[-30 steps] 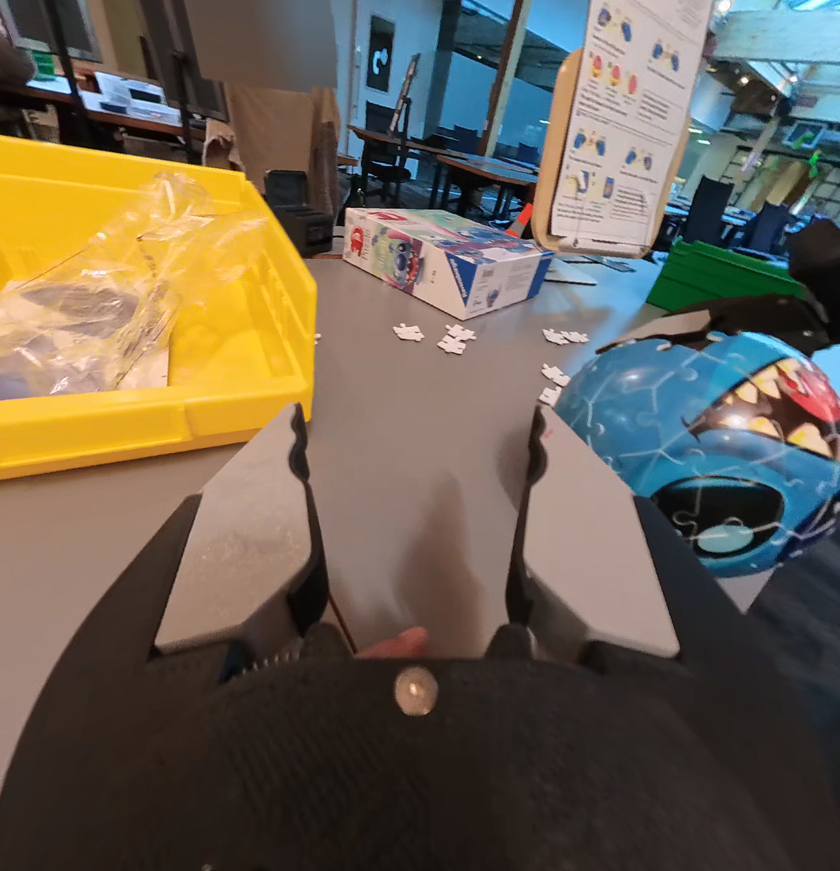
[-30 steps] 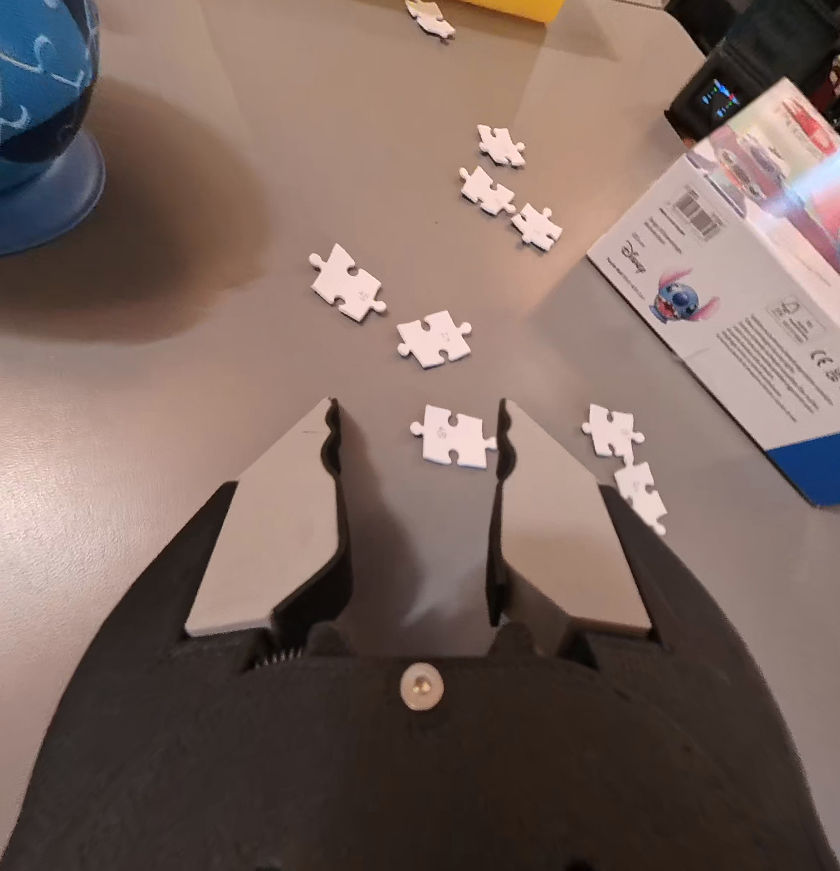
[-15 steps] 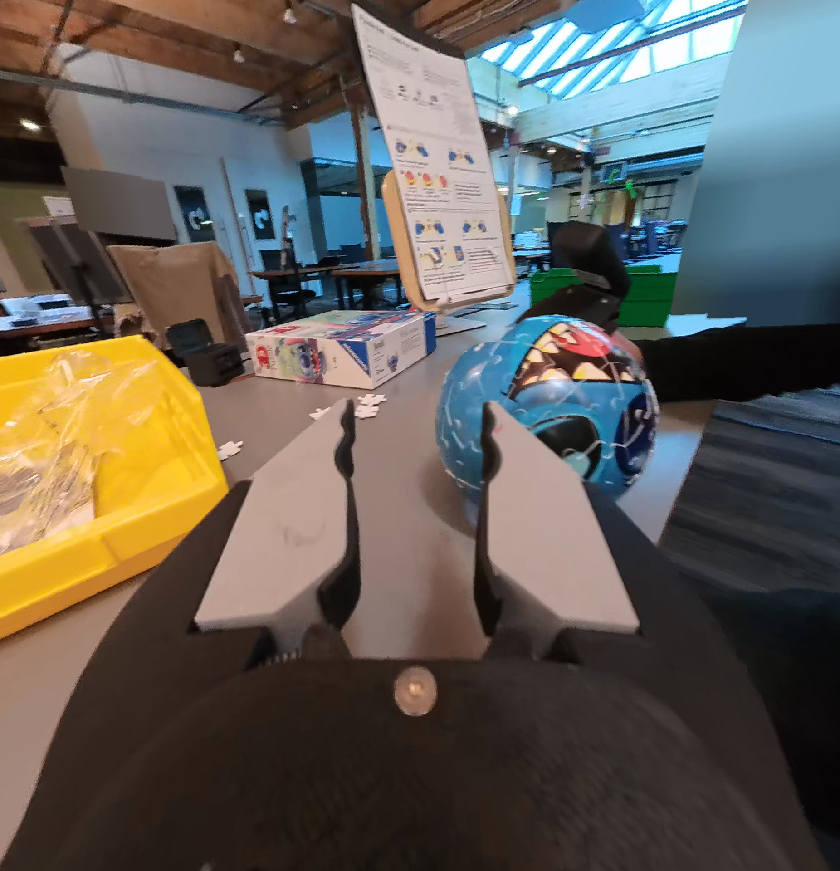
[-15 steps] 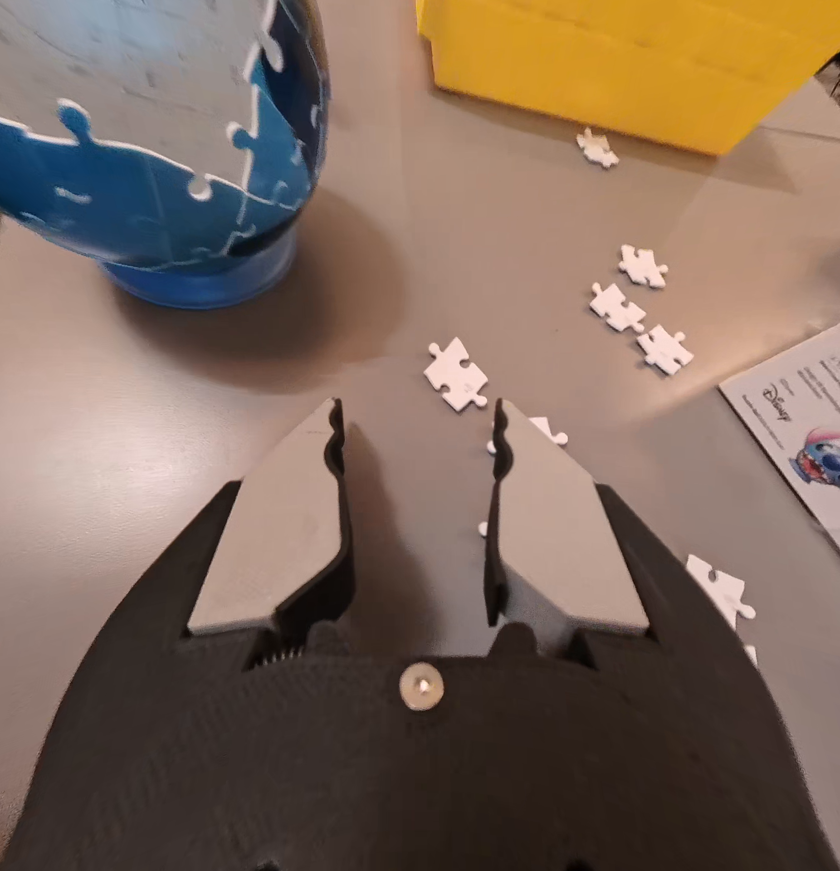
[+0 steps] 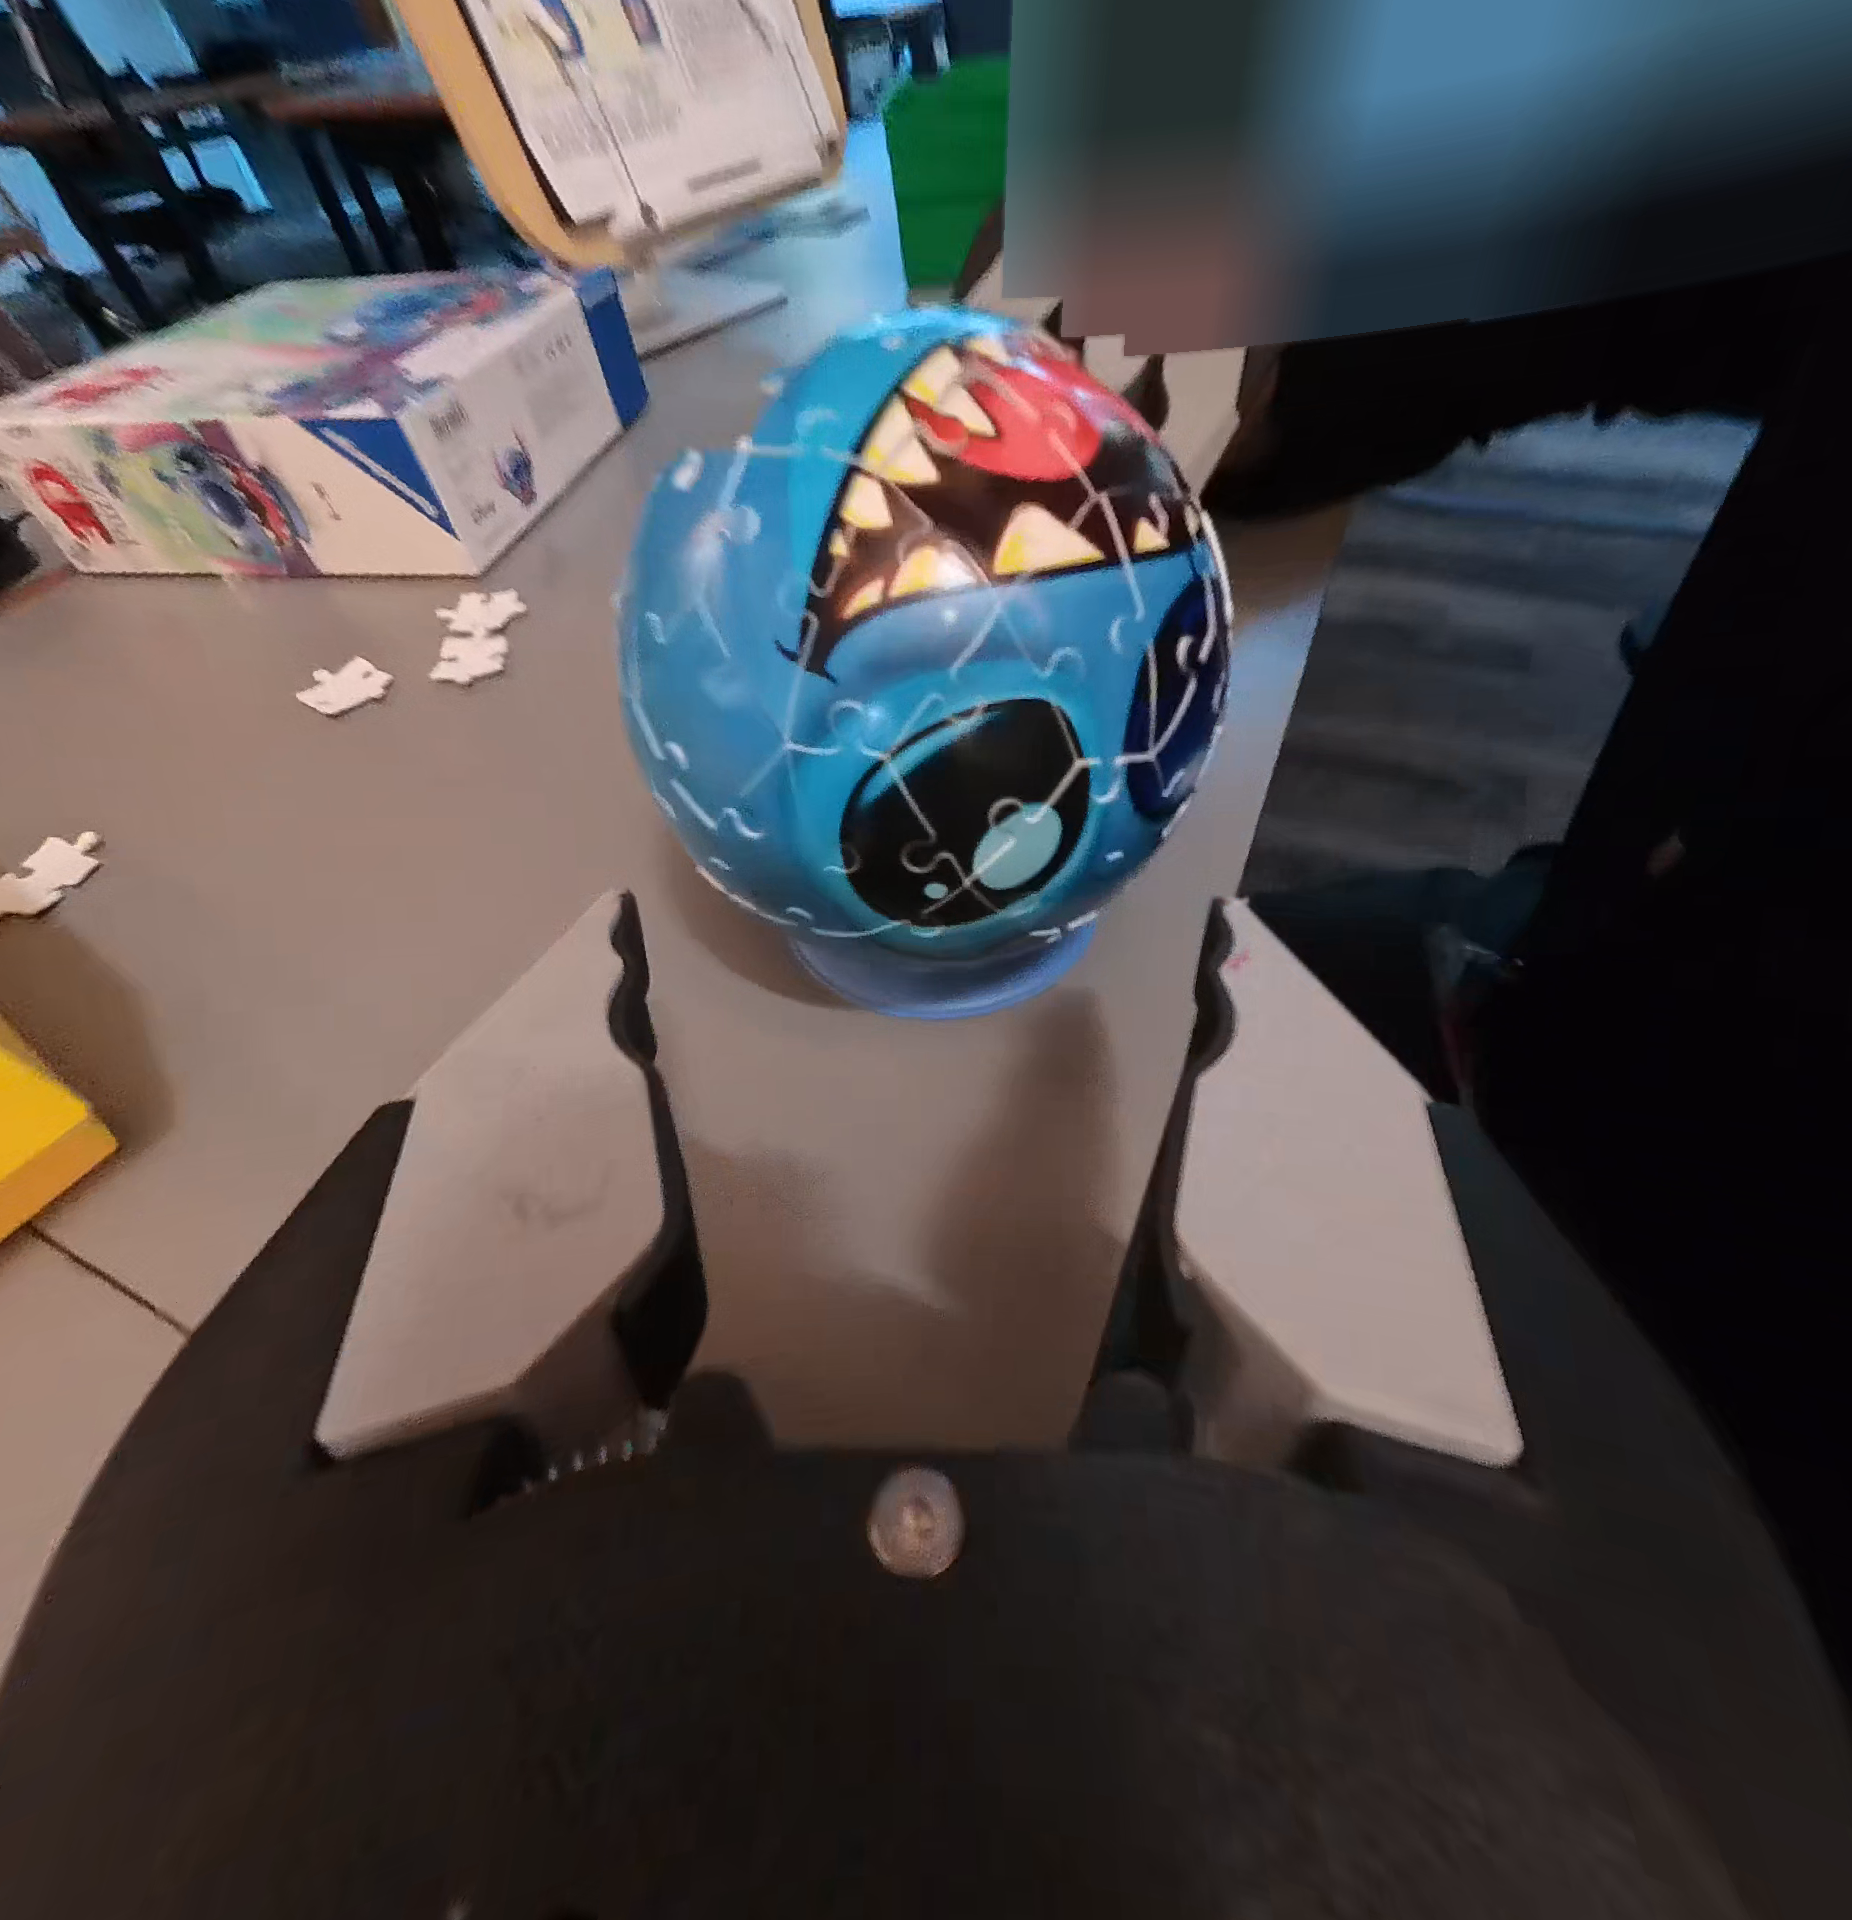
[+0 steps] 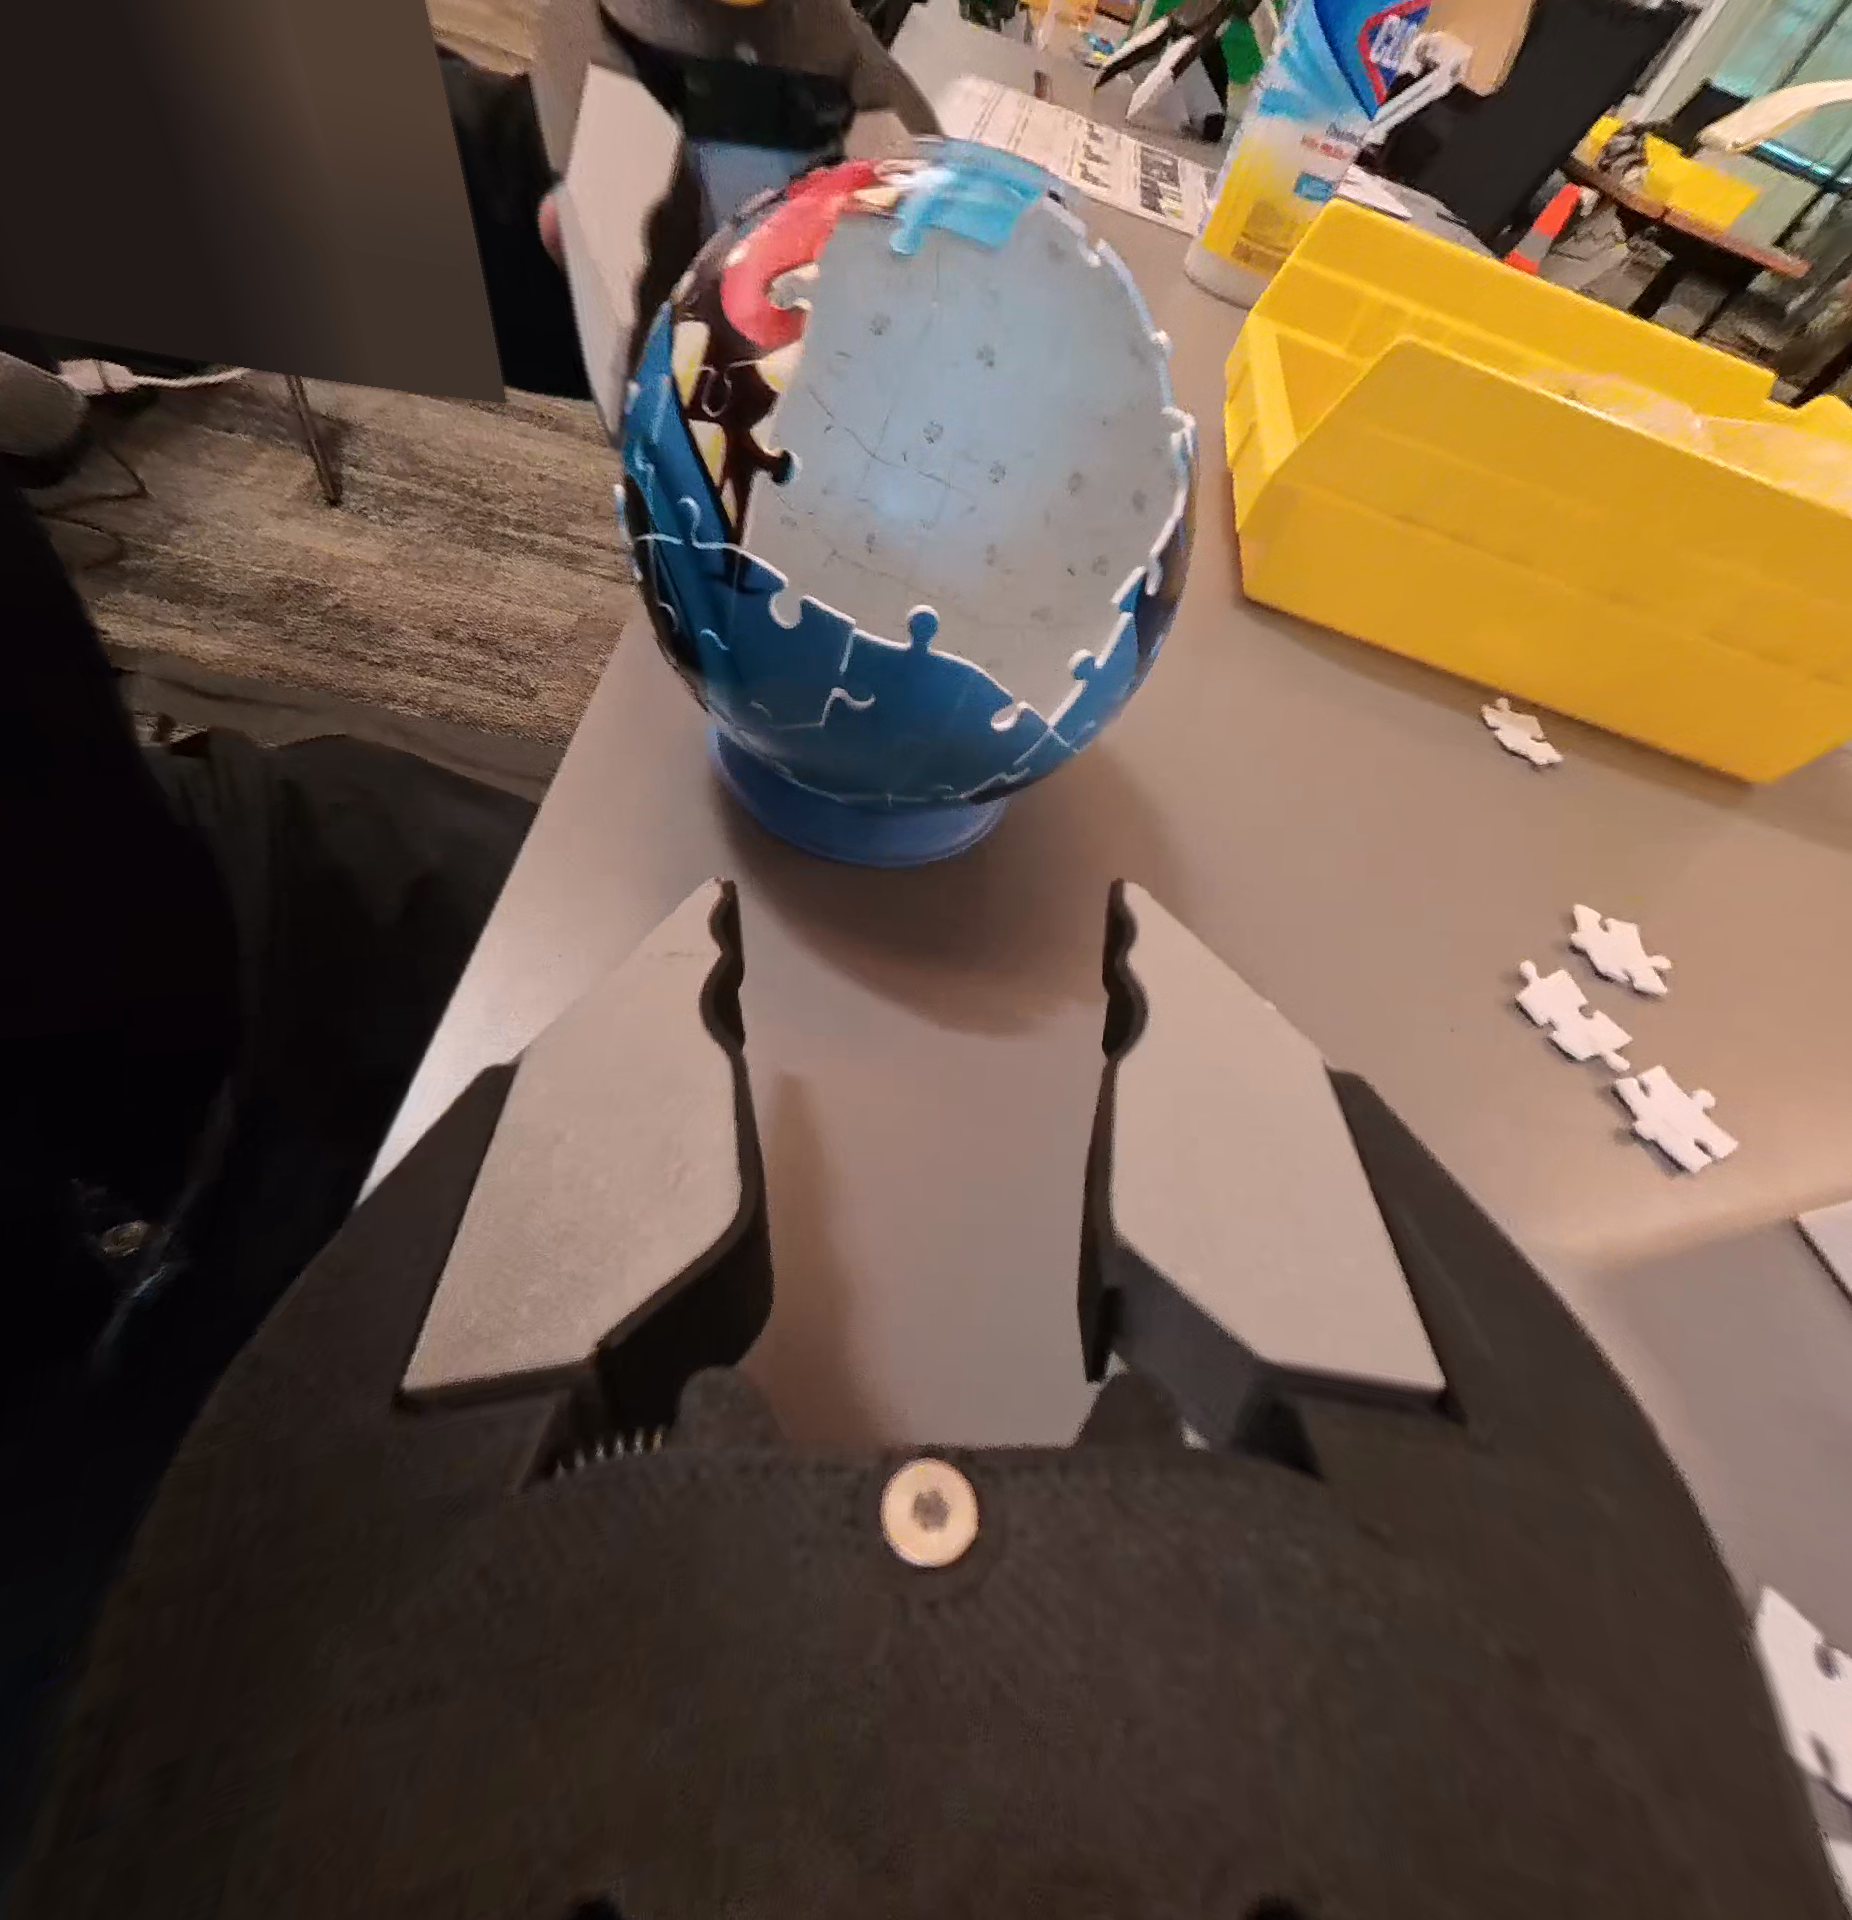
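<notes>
A blue puzzle ball (image 5: 922, 644) with a toothy mouth and a dark eye stands on a blue ring base near the grey table's edge. My left gripper (image 5: 922, 935) is open and empty, its tips just short of the ball's base. In the right wrist view the ball (image 6: 901, 499) shows a large pale grey gap with no pieces. My right gripper (image 6: 922, 925) is open and empty, just short of the base on that side. The left gripper's grey finger (image 6: 615, 218) shows behind the ball. Loose white puzzle pieces (image 6: 1618, 1018) lie on the table.
A yellow bin (image 6: 1545, 540) stands right of the ball in the right wrist view, a spray bottle (image 6: 1286, 135) behind it. A puzzle box (image 5: 309, 436) and more white pieces (image 5: 413, 655) lie left in the left wrist view. A standing printed sheet (image 5: 641, 114) is behind. Across from one pair of fingers to the other is roughly 15 cm.
Both grippers have swung round to face the puzzle ball from opposite sides. The left gripper's jaws narrowed half a second ago and now stand wide. The right gripper left the loose pieces.
</notes>
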Demonstrator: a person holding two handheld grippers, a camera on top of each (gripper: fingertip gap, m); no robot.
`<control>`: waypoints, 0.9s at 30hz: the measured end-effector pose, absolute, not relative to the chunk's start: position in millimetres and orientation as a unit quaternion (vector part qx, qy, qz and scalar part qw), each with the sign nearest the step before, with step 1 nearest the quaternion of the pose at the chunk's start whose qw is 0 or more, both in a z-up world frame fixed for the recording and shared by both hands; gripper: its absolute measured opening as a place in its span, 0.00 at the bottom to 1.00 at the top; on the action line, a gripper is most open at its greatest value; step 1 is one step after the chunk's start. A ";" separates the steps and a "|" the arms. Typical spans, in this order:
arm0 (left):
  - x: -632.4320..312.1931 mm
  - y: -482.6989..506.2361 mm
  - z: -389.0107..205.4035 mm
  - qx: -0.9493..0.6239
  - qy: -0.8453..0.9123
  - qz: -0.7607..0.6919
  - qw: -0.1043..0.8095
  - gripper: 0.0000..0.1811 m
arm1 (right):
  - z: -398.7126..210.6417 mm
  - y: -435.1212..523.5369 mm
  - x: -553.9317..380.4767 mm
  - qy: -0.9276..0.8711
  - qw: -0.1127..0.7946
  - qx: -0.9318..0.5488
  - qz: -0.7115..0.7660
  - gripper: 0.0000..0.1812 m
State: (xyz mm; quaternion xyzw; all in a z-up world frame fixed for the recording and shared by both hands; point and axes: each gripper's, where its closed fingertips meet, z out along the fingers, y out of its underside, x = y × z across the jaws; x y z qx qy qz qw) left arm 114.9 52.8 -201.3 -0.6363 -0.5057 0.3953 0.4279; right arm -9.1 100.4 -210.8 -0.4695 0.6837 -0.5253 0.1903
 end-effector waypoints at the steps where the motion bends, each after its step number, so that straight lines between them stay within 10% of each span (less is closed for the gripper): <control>1: 112.8 56.3 -205.9 -0.648 -0.505 0.385 0.421 0.58 | -211.8 101.9 -7.3 0.683 0.201 -0.474 -0.518 0.38; 20: 85.3 60.1 -195.9 -0.562 -0.618 0.313 0.453 0.62 | -220.7 74.4 43.0 0.714 0.368 -0.457 -0.382 0.54; 27: 86.8 55.7 -190.5 -0.605 -0.595 0.343 0.403 0.61 | -217.0 60.4 46.1 0.689 0.212 -0.491 -0.489 0.56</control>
